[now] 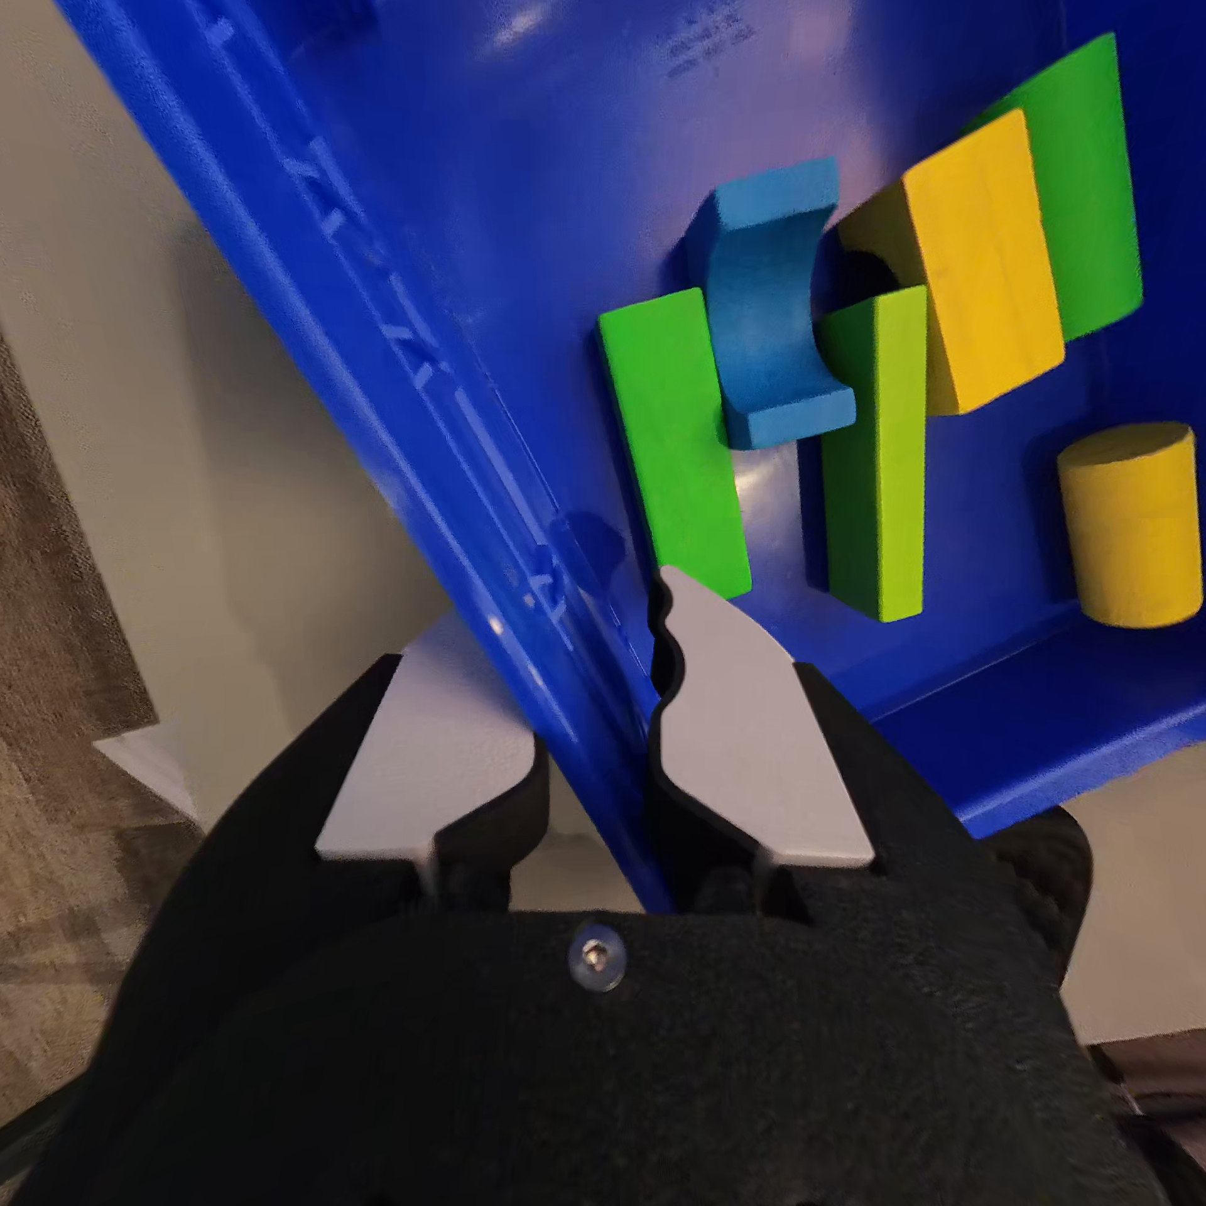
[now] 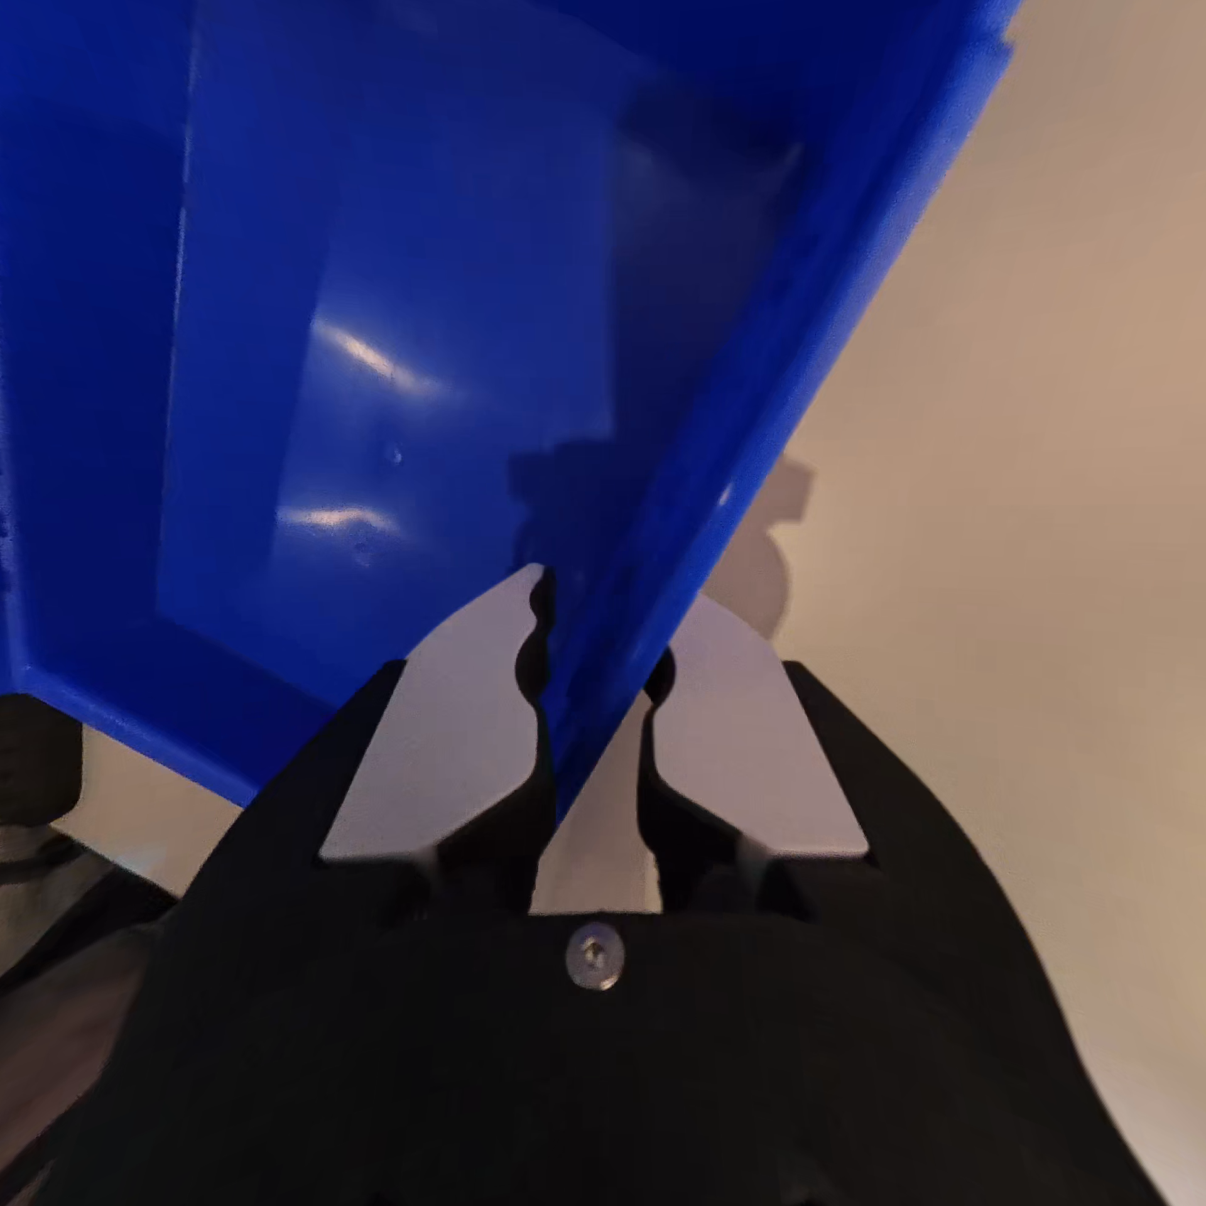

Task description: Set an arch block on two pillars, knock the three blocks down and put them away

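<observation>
While both claws grip opposite side walls of a large blue plastic bin [image 1: 457, 274], it hangs tilted over a pale tabletop [image 1: 215, 522]. The left claw [image 1: 590, 659] is closed down onto the bin's left wall, one finger outside and one inside. The right claw [image 2: 603, 626] is pinched the same way on the right wall, seen from its own camera, where only bare bin floor shows.

All the blocks lie loose on the bin floor, ahead and to the right of the left claw, so that claw is the nearer one. A yellow block [image 1: 979, 261] leans on a green rounded block [image 1: 1083, 196]. Two long green pillars [image 1: 672, 444] lie roughly parallel, their long axes pointing away from the left claw. The blue arch block [image 1: 763, 313] rests across them. A yellow cylinder [image 1: 1135, 528] sits apart, near the bin's lower wall.

Judging by this, the blocks are already stowed.
</observation>
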`<state>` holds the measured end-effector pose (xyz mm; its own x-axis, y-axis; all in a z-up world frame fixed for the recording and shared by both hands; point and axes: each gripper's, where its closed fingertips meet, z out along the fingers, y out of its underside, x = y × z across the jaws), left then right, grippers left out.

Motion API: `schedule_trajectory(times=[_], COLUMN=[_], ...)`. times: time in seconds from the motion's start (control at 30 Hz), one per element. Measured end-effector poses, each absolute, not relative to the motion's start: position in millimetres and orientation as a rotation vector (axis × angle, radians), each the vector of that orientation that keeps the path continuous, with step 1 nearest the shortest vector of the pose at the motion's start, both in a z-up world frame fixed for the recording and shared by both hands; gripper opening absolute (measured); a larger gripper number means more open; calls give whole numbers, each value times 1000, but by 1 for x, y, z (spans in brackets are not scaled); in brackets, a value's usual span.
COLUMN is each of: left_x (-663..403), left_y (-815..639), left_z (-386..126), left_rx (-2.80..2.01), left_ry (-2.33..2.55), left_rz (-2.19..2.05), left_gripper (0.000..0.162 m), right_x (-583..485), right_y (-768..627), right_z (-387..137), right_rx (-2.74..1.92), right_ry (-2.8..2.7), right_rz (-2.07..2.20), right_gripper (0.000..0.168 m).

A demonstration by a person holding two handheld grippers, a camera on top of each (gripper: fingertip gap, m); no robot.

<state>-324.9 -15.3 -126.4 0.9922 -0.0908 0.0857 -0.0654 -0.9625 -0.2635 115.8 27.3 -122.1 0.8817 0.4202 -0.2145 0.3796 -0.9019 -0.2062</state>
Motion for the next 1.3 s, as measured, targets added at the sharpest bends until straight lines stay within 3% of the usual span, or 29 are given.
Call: schedule_trajectory(times=[0.1, 0.23, 0.8, 1.3], left_x=[-314, -289, -285, -287], left_y=[-4, 6, 4, 1], left_z=[-128, -129, -128, -129], left_rx=[-2898, -2892, -2893, -2891], left_ry=[151, 281, 313, 343], left_rz=[-40, -36, -97, -98], left_gripper=[18, 16, 13, 13], right_x=[141, 180, 447, 499], right_y=[25, 26, 24, 23], right_z=[-125, -125, -127, -128], right_rx=[-2995, -3048, -3015, -2978], right_ry=[-667, -632, -158, -123], right_rz=[249, 356, 320, 329], right_gripper=[10, 7, 7, 7])
